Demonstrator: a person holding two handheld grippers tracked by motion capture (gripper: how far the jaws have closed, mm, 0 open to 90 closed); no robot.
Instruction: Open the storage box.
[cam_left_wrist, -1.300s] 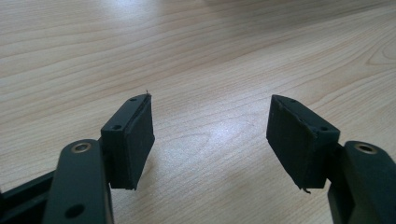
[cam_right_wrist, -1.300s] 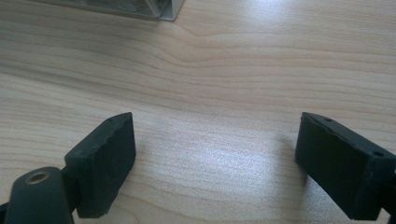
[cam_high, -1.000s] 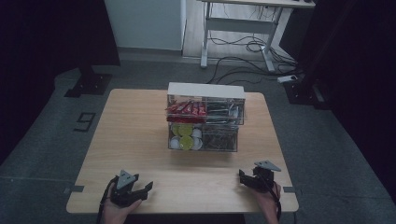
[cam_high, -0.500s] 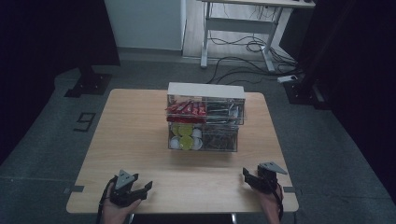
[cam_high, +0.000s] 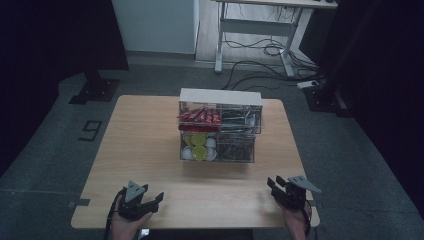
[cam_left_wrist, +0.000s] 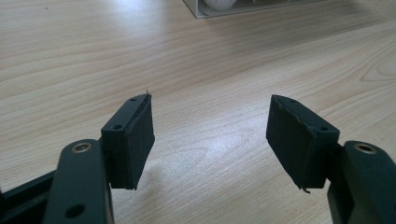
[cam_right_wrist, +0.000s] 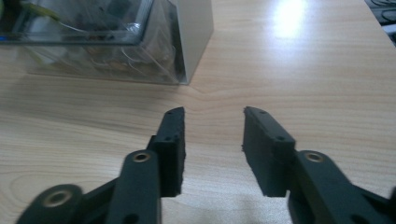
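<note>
Claws spread, empty, at the tabletop's (cam_high: 150, 150) near edge.
Left claw (cam_high: 141, 203) and right claw (cam_high: 283, 189) seem poised; the far clear organizer (cam_high: 220, 125) looks untouched.

The clear plastic drawer box (cam_high: 220, 127) is sitting in the middle of the wooden table (cam_high: 145, 145), and it is the one thing blocking the way. Bare wood is lying all around it: wide on the left, narrower on the right, and a broad strip along the near edge. The left gripper (cam_high: 142, 204) and the right gripper (cam_high: 279, 189) are resting in that near strip, well apart from the box, with open wood ahead of both.
</note>
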